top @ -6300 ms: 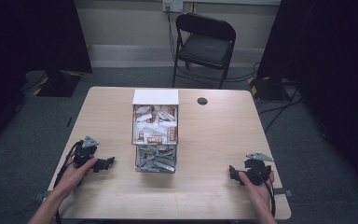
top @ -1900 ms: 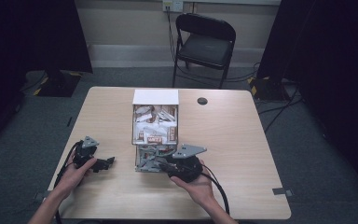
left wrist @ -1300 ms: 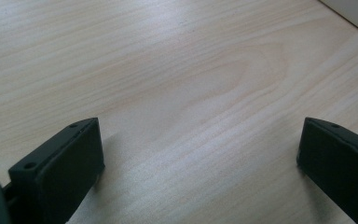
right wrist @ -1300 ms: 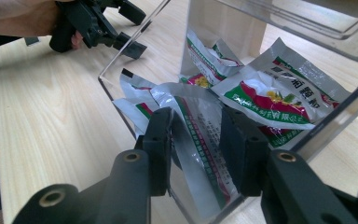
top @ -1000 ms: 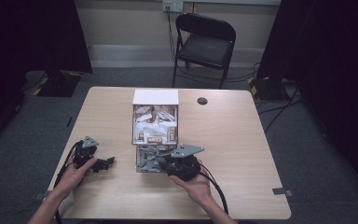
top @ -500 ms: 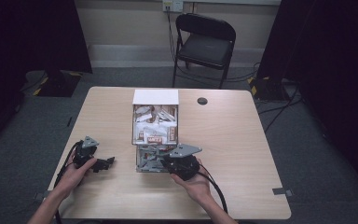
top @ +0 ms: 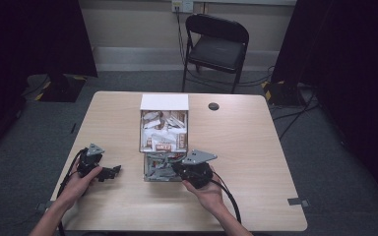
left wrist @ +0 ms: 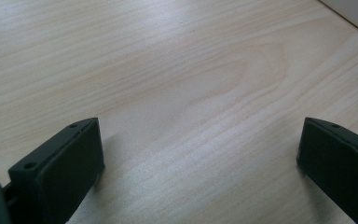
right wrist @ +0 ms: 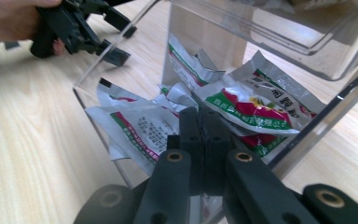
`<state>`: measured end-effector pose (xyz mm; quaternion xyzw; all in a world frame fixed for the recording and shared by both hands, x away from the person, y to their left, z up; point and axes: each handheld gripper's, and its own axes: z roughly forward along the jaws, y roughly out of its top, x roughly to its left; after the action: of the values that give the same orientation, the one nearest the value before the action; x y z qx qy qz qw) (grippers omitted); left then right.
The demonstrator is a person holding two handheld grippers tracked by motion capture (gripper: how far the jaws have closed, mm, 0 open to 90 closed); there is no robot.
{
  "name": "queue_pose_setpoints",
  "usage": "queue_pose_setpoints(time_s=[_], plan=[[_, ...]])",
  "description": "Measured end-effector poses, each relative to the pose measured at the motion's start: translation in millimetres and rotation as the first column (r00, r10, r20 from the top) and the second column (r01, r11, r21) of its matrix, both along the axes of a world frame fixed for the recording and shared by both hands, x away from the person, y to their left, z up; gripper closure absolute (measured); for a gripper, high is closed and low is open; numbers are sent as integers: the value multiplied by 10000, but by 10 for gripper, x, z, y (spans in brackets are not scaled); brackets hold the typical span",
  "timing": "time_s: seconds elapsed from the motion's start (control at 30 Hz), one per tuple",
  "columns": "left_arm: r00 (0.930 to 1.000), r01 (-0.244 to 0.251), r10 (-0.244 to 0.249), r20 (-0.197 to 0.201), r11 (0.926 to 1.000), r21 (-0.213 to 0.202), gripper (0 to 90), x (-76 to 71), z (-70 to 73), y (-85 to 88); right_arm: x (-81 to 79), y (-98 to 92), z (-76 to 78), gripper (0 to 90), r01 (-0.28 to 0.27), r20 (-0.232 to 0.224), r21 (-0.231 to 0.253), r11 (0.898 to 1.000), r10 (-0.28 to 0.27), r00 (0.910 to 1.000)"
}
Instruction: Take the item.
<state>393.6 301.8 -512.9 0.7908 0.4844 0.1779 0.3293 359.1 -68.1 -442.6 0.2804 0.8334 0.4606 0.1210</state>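
Observation:
A clear plastic dispenser [top: 163, 129] full of small printed packets stands mid-table, with an open tray [top: 153, 172] at its foot. My right gripper [top: 173, 168] reaches into that tray from the right. Its jaws [right wrist: 204, 116] are pressed together on the edge of a red-and-green packet [right wrist: 256, 105], among other packets [right wrist: 135, 128]. My left gripper [top: 110, 172] rests on the table left of the tray, open, with bare wood between its jaws [left wrist: 200, 154]. The right gripper view also shows it beyond the tray [right wrist: 114, 39], held by a hand [right wrist: 9, 16].
The wooden table [top: 256, 147] has a small black disc [top: 213, 106] behind and to the right of the dispenser. A black folding chair [top: 216, 44] stands beyond the far edge. Dark curtains flank the room.
My right gripper came from the table's right front to the dispenser's lower tray and has stayed there over the last second. The left gripper has not moved.

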Motion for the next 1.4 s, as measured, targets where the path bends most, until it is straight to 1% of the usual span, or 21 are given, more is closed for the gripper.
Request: queue_pose_setpoints(time_s=[0.27,0.4,0.63,0.83,0.93,1.17,1.27,1.4], plan=[[10000,5,-5,8,10000,6,0,0,-1,0,-11,-12,21,900,-56,5,97,9999,56,10000],[10000,0,0,8,10000,4,0,0,-1,0,-28,-14,50,900,-148,106,86,9999,147,9998],[10000,5,-5,7,10000,6,0,0,-1,1,-52,-26,102,900,-287,200,265,9992,282,9994],[10000,5,-5,7,10000,4,0,0,-1,0,-57,-35,108,900,-324,44,457,9984,323,9995],[10000,6,-6,4,10000,4,0,0,0,1,-57,-47,118,900,-301,-100,654,9974,308,9995],[10000,6,-6,0,10000,4,0,0,0,1,-72,-66,155,900,-328,-16,768,9965,330,9995],[10000,7,-7,0,10000,0,0,0,0,0,-80,-86,180,900,-334,-4,894,9954,336,9994],[10000,4,-4,5,10000,5,0,0,-1,0,-100,-91,195,900,-393,36,907,9951,391,9992]])
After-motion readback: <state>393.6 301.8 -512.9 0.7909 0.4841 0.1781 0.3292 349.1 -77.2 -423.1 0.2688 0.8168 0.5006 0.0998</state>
